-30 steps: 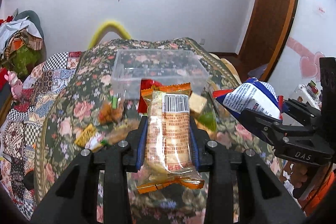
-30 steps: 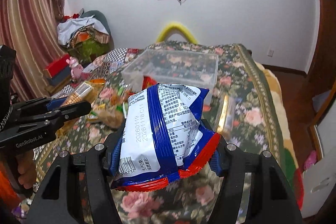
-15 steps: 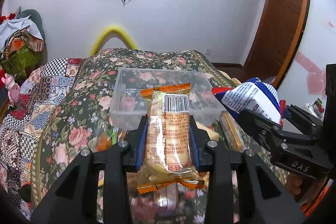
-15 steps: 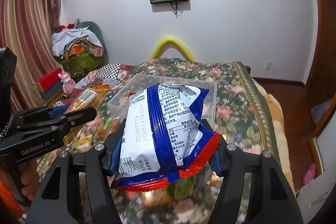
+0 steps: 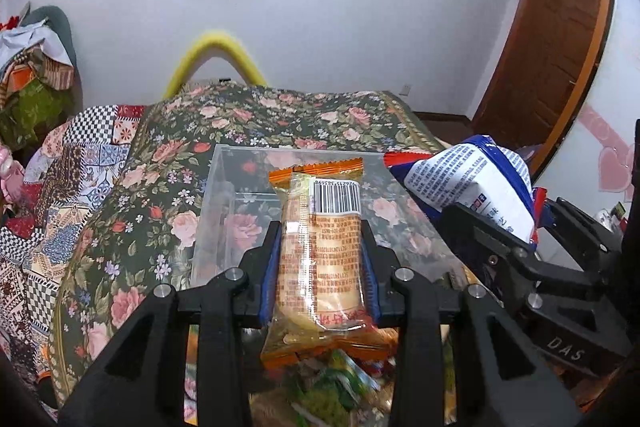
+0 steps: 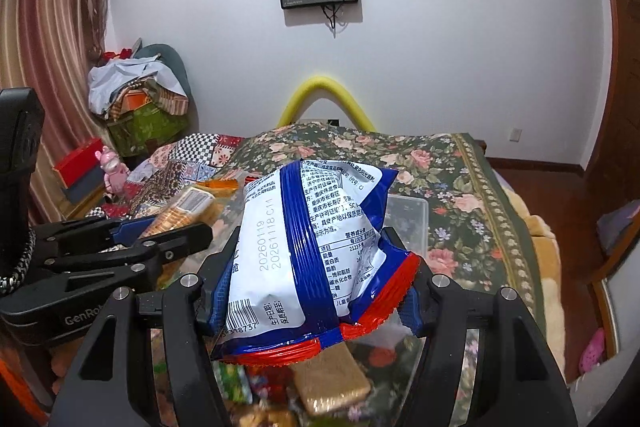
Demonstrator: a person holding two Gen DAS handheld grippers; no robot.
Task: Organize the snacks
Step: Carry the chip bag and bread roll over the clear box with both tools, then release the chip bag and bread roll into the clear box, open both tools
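Observation:
My left gripper (image 5: 320,247) is shut on an orange biscuit packet (image 5: 324,251) with a barcode, held over the near edge of a clear plastic box (image 5: 224,211) on the floral bedspread. My right gripper (image 6: 312,267) is shut on a white, blue and red snack bag (image 6: 304,251), held just to the right of the left one, above the same box (image 6: 412,223). The snack bag (image 5: 472,187) and right gripper (image 5: 496,243) show at the right of the left wrist view. The biscuit packet (image 6: 188,207) and left gripper (image 6: 160,239) show at the left of the right wrist view.
Several loose snacks (image 5: 332,387) lie on the bedspread below the grippers, including a tan bar (image 6: 332,379). The floral bedspread (image 5: 152,195) stretches to the far wall. A patchwork quilt (image 5: 52,187) and piled clothes (image 6: 136,87) are to the left. A wooden door (image 5: 560,39) is at the right.
Both grippers have moved forward and up with their packets, from over the loose snacks to over the near edge of the clear box. The box now looks closer.

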